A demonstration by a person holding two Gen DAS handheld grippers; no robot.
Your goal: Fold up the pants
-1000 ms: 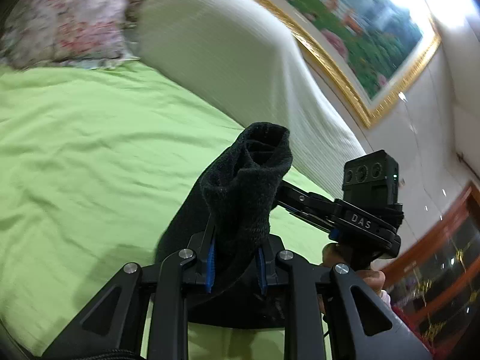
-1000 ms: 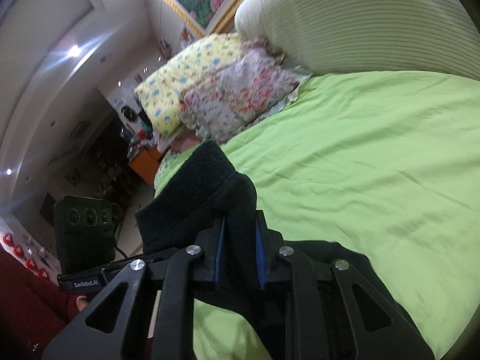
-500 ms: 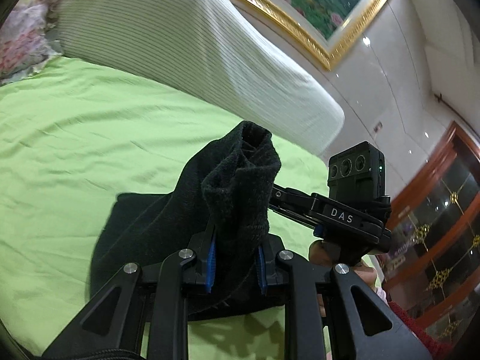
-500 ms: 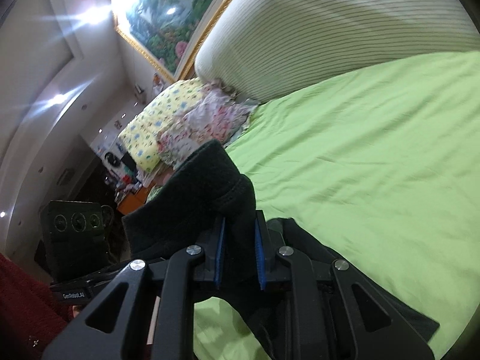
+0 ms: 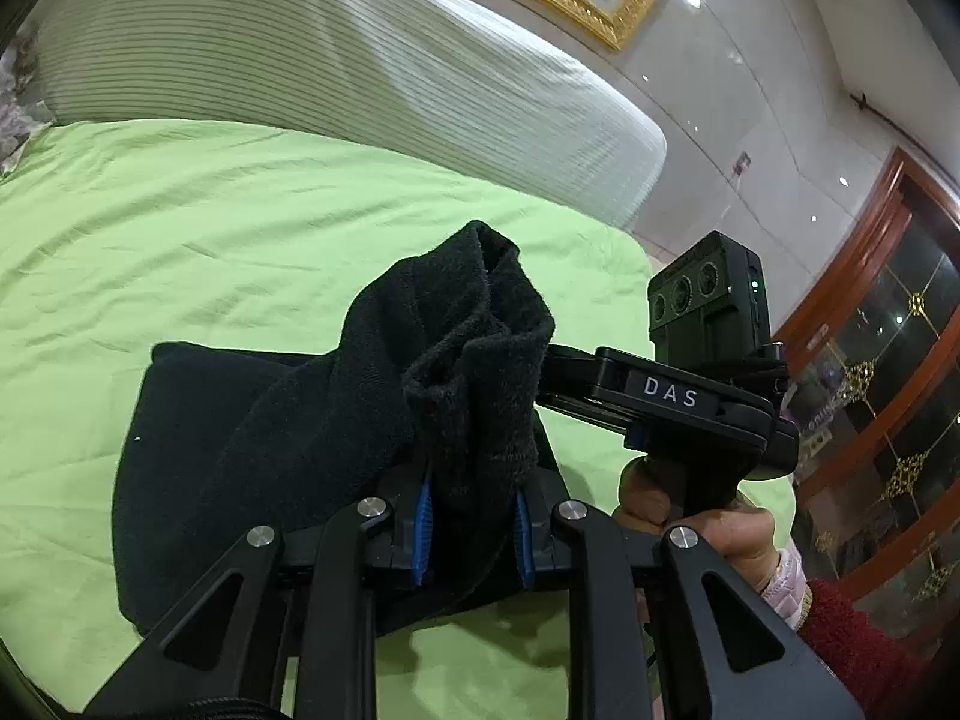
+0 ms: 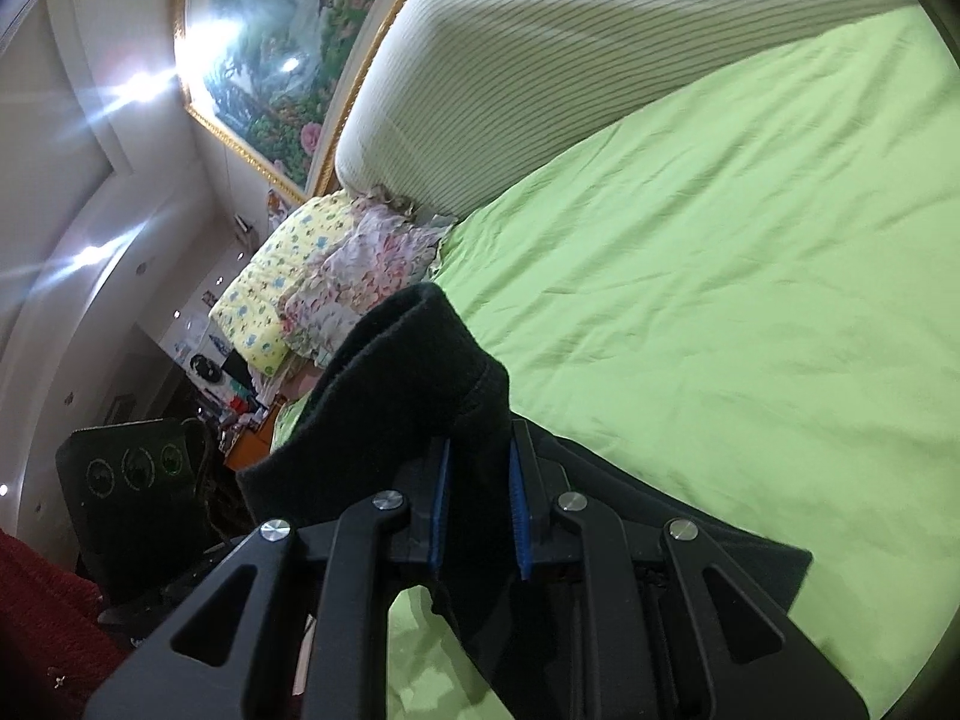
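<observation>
Left wrist view shows the left gripper (image 5: 471,531) pinching a bunched edge of the black pants (image 5: 252,456) between its blue pads (image 5: 423,519). The cloth pokes up past the fingers like a little tent. The rest of the pants lies on the green bed sheet (image 5: 210,228), on the side away from the big white striped cushion (image 5: 336,72). The right gripper (image 5: 708,384) is just beside the lifted cloth, held by a hand (image 5: 690,498) in a red sleeve.

Right wrist view shows the right gripper squeezed tight on another bit of the same edge, with blue pads (image 6: 438,504) on both sides of the cloth. More of the pants (image 6: 720,534) lies flat on the sheet (image 6: 720,270), far from the cushion (image 6: 600,54). Flowery pillows (image 6: 336,288) sit next to the cushion.

I think both grippers hold one edge so the pants lift evenly and one part can be laid over the other. The fold looks partly done.
</observation>
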